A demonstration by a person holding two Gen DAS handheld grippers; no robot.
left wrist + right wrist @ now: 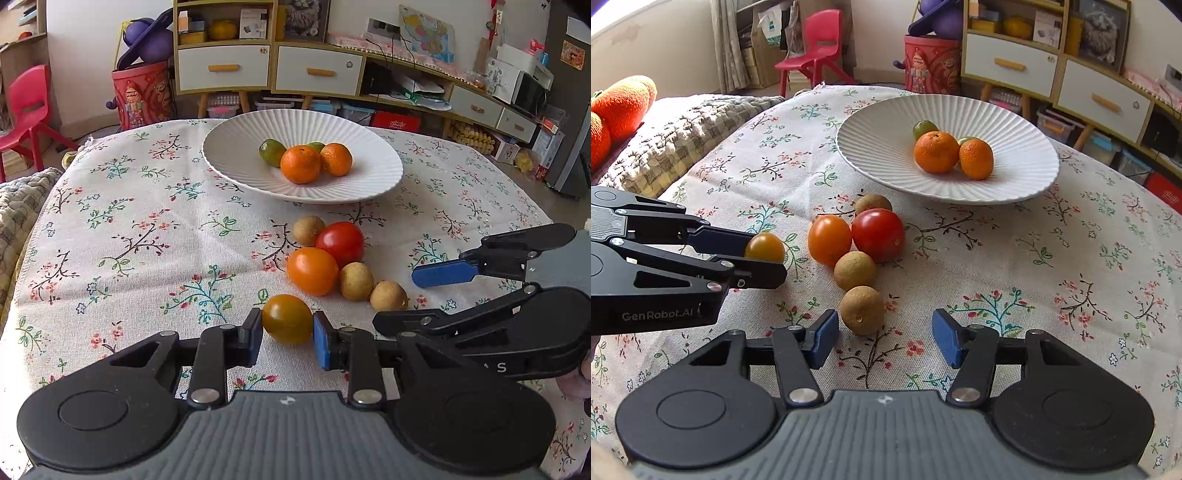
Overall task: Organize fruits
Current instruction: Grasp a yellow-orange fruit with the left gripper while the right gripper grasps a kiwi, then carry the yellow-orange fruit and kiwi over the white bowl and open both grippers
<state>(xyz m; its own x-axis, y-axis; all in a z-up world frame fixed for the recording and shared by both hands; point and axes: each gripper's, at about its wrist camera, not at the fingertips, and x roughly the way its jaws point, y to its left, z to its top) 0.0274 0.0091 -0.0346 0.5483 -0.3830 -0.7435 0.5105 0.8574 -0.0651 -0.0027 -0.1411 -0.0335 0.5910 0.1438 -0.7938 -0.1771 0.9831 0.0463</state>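
On floral cloth | left gripper (287, 329) clenches yellow tomato (287, 318) | right gripper (885, 338) released (jaws apart), longan (862, 309) just ahead, toward its left finger | bowl (879, 147) beyond.

Glossy tomato (287, 318), ribbed matt plate (240, 155), woven tablecloth (147, 229)

The left gripper (287, 334) clamped its blue pads on a small yellow-green cherry tomato (287, 318) resting on the floral tablecloth (147, 229). Just beyond lay an orange tomato (312, 270), a red tomato (340, 240) and three tan, round longans (356, 280). Farther back, a ribbed white plate (236, 155) held two oranges (300, 164) and green fruit. The right gripper (424, 295) entered from the right, near the closest longan.
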